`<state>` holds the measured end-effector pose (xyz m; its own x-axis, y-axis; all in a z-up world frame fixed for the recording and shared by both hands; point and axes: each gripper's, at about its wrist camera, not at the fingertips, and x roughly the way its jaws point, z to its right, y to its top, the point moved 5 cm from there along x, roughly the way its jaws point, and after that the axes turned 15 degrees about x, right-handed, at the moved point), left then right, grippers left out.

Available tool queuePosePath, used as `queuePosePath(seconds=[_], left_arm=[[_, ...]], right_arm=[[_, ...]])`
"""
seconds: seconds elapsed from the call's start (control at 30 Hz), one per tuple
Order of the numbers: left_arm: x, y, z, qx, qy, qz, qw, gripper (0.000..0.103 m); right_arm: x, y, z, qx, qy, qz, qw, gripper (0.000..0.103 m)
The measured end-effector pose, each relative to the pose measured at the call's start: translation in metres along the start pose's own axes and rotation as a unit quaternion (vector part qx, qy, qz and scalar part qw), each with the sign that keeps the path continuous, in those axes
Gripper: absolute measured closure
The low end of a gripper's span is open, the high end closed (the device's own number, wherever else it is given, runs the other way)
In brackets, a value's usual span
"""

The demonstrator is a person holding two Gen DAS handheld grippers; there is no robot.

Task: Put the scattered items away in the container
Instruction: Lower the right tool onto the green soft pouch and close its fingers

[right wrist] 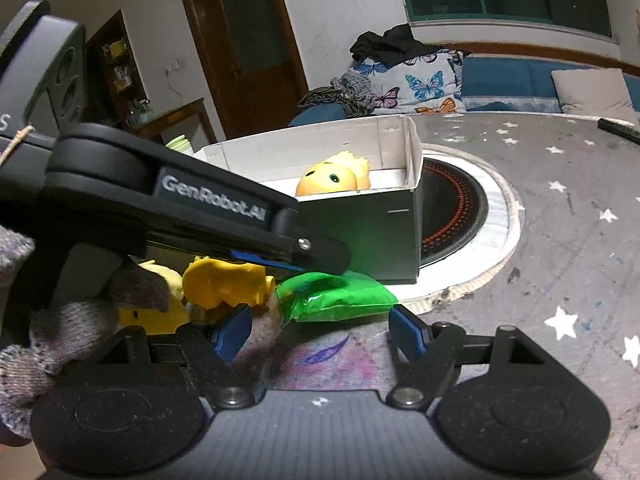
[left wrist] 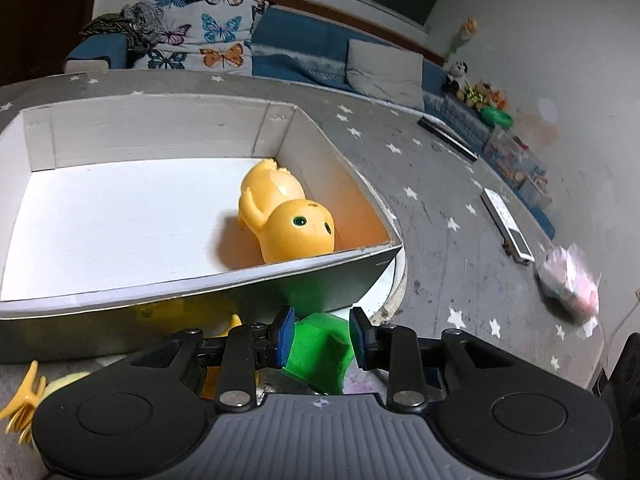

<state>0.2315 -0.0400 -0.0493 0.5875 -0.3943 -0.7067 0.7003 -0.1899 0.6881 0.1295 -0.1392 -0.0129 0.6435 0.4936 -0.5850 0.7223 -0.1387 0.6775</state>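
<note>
Table (left wrist: 440, 208) first: grey star-print cover, with the white-lined box (left wrist: 280, 276) (the container) sitting partly over a round cooktop (right wrist: 460, 208). Progress by my read: early, one of several done. One orange-yellow animal toy (left wrist: 280, 216) lies inside against the far-right corner; rest of the box floor is bare. Still outside, bunched against the near wall of the box: green packet (right wrist: 336, 294), another orange-yellow figure (right wrist: 224, 284), a paler yellow toy (right wrist: 156, 312) beside it, and a yellow hair claw (left wrist: 24, 400) at the left edge of the left wrist view. Left gripper (left wrist: 320, 336) is angled down over the green packet, jaws a little apart and straddling it; pads look just off its sides, so I'd call it not yet clamped. Right gripper (right wrist: 320, 332) sits just short of the same packet, jaws wide apart, nothing in them. Room: both tools crowd one spot, left finger crossing right above the packet (collision risk). Box near wall stands directly behind the pile, so anything lifted must clear that rim. Open table lies to the right, where a blurred pinkish wrapped item (left wrist: 568, 284) also sits well apart.
</note>
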Motion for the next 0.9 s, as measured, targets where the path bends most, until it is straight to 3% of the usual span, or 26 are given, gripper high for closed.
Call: queuePosePath(seconds=[0.6, 0.9], left_arm=[[-0.004, -0.0063, 0.0064, -0.046, -0.061, -0.016, 0.997, 0.069], [-0.006, -0.003, -0.0008, -0.062, -0.026, -0.016, 0.9976, 0.069]], right_arm=[[-0.0004, -0.0023, 0.0023, 0.004, -0.001, -0.004, 1.0, 0.027], [-0.0021, 0.0023, 0.0061, 0.01, -0.004, 0.002, 1.0, 0.035]])
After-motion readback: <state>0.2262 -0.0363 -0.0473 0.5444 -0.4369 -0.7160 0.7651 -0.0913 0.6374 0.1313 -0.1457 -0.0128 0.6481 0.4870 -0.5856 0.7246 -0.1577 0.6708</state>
